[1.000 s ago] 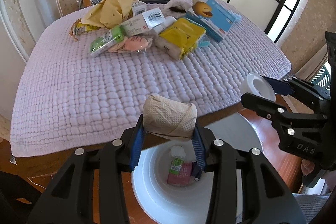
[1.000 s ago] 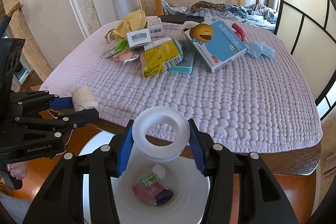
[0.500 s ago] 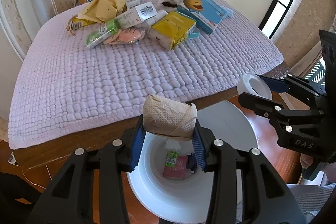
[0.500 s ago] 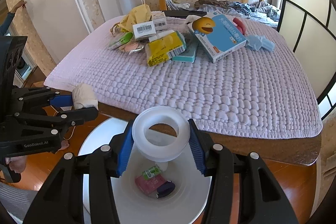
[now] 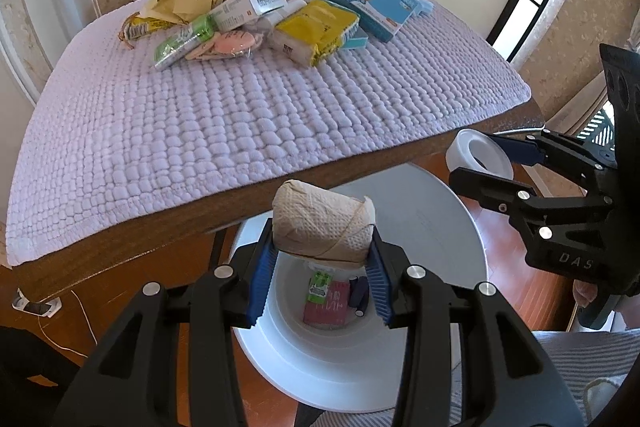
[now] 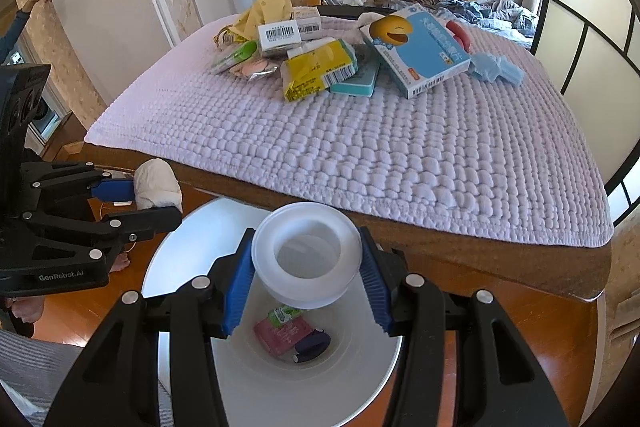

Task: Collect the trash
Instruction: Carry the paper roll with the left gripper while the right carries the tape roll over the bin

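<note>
Tissue wad [image 5: 324,225] clenched in left tool [image 5: 320,267], tape ring [image 6: 307,261] in right tool [image 6: 306,283], both above bin [image 5: 452,227].

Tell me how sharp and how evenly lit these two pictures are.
Left wrist view: sharp, strong fisheye bend, dark vignette corners, sun on the mat. Right wrist view: sharp too, glare on the bin rim, shade inside it.

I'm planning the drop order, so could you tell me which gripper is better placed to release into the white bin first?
Probably the left gripper: its paper wad hangs over the white bin opening, as does the right gripper's tape roll.
</note>
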`<action>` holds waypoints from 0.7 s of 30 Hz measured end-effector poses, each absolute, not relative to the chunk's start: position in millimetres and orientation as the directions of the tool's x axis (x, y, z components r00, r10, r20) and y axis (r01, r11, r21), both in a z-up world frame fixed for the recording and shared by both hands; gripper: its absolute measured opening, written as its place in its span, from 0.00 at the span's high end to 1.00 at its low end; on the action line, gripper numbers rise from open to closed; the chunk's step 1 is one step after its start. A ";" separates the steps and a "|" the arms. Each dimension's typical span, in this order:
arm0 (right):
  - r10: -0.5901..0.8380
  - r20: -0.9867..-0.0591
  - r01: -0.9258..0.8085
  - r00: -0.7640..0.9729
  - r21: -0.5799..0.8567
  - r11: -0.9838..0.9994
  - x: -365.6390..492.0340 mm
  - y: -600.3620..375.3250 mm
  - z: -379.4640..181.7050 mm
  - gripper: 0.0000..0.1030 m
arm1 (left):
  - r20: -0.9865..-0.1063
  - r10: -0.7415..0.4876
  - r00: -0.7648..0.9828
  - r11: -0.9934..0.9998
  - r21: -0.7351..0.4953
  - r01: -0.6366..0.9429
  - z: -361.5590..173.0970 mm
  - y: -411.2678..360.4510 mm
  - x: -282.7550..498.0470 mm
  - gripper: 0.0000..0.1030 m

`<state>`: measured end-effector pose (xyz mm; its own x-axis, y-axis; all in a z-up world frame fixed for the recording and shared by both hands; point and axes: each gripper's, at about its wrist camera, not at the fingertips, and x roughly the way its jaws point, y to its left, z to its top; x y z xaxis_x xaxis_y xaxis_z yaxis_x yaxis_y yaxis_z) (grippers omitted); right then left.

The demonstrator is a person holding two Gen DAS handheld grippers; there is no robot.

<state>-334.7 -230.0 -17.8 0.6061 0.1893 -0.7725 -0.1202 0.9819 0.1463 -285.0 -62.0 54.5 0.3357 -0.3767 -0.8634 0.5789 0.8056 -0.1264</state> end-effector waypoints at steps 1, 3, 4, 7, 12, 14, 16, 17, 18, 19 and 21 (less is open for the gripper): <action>0.190 -0.774 -0.121 0.604 0.147 0.982 -335.6 -230.0 -18.5 0.52 | -0.864 -0.376 0.335 0.805 -0.125 0.580 54.0 -62.1 -285.8 0.58; 0.192 -0.778 -0.123 0.598 0.147 0.981 -337.0 -229.9 -20.4 0.52 | -0.867 -0.374 0.330 0.804 -0.126 0.582 52.5 -62.2 -286.8 0.58; 0.192 -0.782 -0.124 0.593 0.147 0.981 -337.6 -229.6 -21.6 0.52 | -0.868 -0.373 0.328 0.803 -0.125 0.583 51.7 -62.2 -287.3 0.58; 0.194 -0.789 -0.125 0.584 0.148 0.981 -338.5 -228.7 -24.9 0.52 | -0.872 -0.369 0.320 0.800 -0.123 0.587 48.8 -62.6 -289.0 0.58; 0.202 -0.794 -0.124 0.573 0.160 0.979 -339.8 -227.2 -30.4 0.52 | -0.880 -0.364 0.305 0.796 -0.124 0.593 43.0 -62.9 -290.5 0.58; 0.204 -0.797 -0.126 0.568 0.161 0.979 -340.0 -226.3 -31.8 0.52 | -0.882 -0.362 0.300 0.794 -0.123 0.595 41.2 -63.0 -291.1 0.58; 0.204 -0.801 -0.128 0.563 0.159 0.979 -340.1 -225.4 -34.1 0.52 | -0.885 -0.360 0.297 0.794 -0.123 0.595 39.2 -63.0 -290.9 0.58; 0.204 -0.802 -0.129 0.562 0.159 0.979 -339.5 -225.1 -35.0 0.52 | -0.885 -0.359 0.295 0.794 -0.124 0.595 38.2 -63.6 -290.1 0.58; 0.203 -0.803 -0.129 0.561 0.157 0.979 -339.1 -224.8 -36.0 0.52 | -0.886 -0.357 0.294 0.794 -0.123 0.595 37.3 -63.6 -289.7 0.58; 0.202 -0.804 -0.129 0.560 0.157 0.979 -338.5 -224.7 -36.9 0.52 | -0.887 -0.356 0.293 0.795 -0.123 0.595 35.9 -64.3 -289.1 0.58; 0.202 -0.805 -0.128 0.558 0.157 0.979 -337.2 -224.6 -38.6 0.52 | -0.889 -0.354 0.289 0.795 -0.124 0.593 33.7 -64.5 -288.3 0.58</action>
<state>-337.2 -224.6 -38.6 0.5579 0.2016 -0.8050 -0.1280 0.9793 0.1566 -288.3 -64.5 33.7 0.2887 -0.3544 -0.8894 0.5932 0.7954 -0.1244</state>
